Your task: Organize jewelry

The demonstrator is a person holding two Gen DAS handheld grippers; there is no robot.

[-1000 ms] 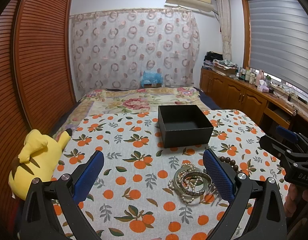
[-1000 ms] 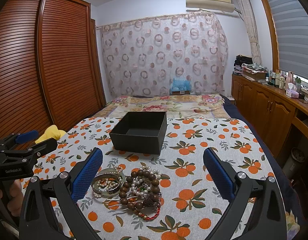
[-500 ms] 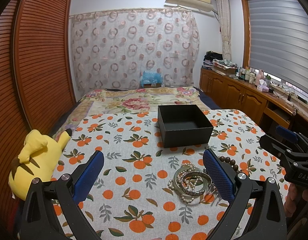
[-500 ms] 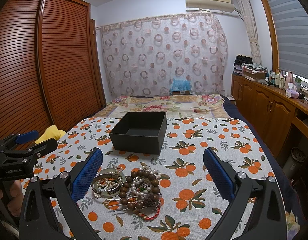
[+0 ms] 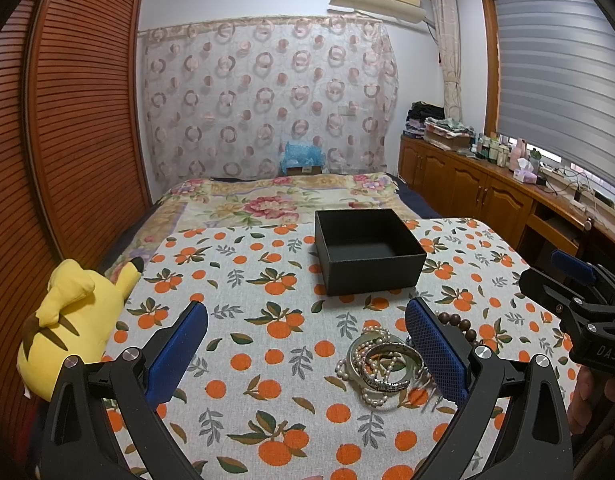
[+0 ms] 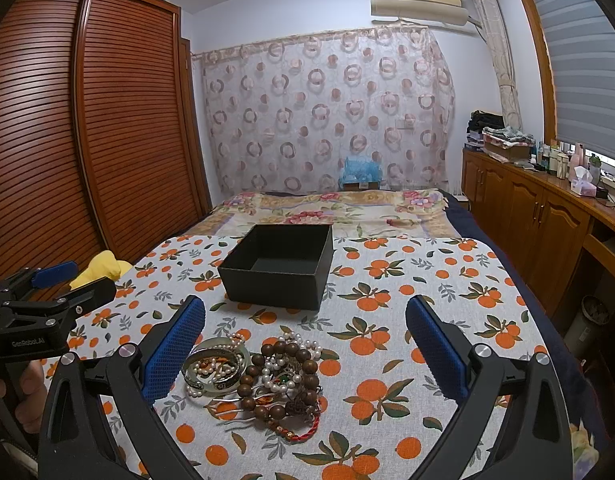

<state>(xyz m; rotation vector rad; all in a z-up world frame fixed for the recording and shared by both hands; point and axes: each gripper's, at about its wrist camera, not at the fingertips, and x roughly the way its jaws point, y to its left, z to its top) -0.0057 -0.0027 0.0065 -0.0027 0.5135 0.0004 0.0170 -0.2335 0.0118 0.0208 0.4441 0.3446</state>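
Observation:
A heap of jewelry (image 6: 263, 376) lies on the orange-print cloth: bangles (image 6: 213, 368), pearl strands, brown wooden beads (image 6: 303, 364) and a red cord. In the left wrist view the bangles (image 5: 383, 364) lie beside my right finger. An open, empty black box (image 5: 367, 254) (image 6: 279, 266) stands behind the heap. My left gripper (image 5: 307, 344) is open and empty, just left of the heap. My right gripper (image 6: 305, 344) is open and empty, with the heap between its fingers near the left one.
A yellow plush toy (image 5: 71, 324) lies at the cloth's left edge. The floral bed cover (image 5: 275, 200) stretches behind the box. A wooden wardrobe (image 6: 87, 140) stands at the left and wooden cabinets (image 6: 547, 220) at the right.

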